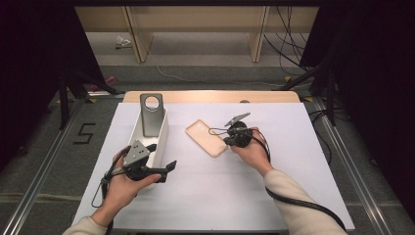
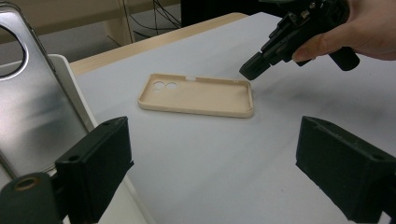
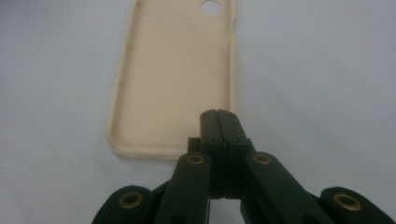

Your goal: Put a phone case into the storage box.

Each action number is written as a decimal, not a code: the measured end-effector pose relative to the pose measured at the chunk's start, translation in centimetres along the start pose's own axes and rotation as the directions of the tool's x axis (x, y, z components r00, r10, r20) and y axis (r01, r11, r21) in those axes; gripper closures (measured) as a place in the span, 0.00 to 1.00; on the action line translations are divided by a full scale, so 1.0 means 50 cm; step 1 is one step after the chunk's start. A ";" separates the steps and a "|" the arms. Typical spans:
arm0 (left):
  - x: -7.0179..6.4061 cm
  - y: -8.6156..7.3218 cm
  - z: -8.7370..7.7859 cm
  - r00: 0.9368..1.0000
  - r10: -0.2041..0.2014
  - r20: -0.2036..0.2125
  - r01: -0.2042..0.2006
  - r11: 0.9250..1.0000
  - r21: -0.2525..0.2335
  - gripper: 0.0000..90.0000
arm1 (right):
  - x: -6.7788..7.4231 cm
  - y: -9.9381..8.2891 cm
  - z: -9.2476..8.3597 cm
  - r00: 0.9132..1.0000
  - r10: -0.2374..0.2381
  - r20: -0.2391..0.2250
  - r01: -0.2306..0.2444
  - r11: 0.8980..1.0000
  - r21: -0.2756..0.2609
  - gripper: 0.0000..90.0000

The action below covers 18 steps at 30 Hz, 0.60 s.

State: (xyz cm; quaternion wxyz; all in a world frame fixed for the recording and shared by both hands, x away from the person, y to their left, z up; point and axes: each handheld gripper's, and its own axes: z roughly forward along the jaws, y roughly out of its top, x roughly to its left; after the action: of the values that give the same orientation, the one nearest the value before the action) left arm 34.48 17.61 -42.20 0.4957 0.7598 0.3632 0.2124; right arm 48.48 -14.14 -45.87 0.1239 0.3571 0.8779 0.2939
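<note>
Beige case (image 1: 206, 137) lies open side up on desk (image 1: 293, 147), mid-sheet. Your right gripper (image 3: 218, 114) hovers at its near end, jaws pressed together, empty. Left gripper (image 2: 212, 154) jaws wide, empty. Case likely light, thin, flexible, slick; pinch side rim.

Left gripper (image 1: 169, 168) held low in the left hand (image 1: 120, 183), jaws spread wide, pointing right. Right gripper (image 3: 218, 116) in the right hand (image 1: 252, 149), jaws pressed together with nothing between them, tips angled downward.
</note>
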 end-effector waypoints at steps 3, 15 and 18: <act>-0.001 0.001 0.000 1.000 -0.001 0.000 0.001 1.000 0.000 0.11 | 0.021 0.006 0.005 0.999 -0.026 -0.026 0.026 1.000 0.008 1.00; -0.002 0.000 0.000 1.000 -0.002 0.004 0.002 1.000 -0.001 0.11 | 0.072 0.022 0.037 0.994 -0.067 -0.086 0.072 0.995 0.061 1.00; -0.002 0.000 0.001 1.000 -0.001 0.004 0.001 1.000 0.001 0.11 | 0.077 0.023 0.042 0.994 -0.064 -0.089 0.071 0.994 0.077 1.00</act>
State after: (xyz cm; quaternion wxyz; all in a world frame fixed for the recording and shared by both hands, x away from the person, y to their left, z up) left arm 34.44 17.51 -42.22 0.4963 0.7602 0.3627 0.2102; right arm 47.28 -9.87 -46.88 0.0812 0.3187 0.9052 0.2691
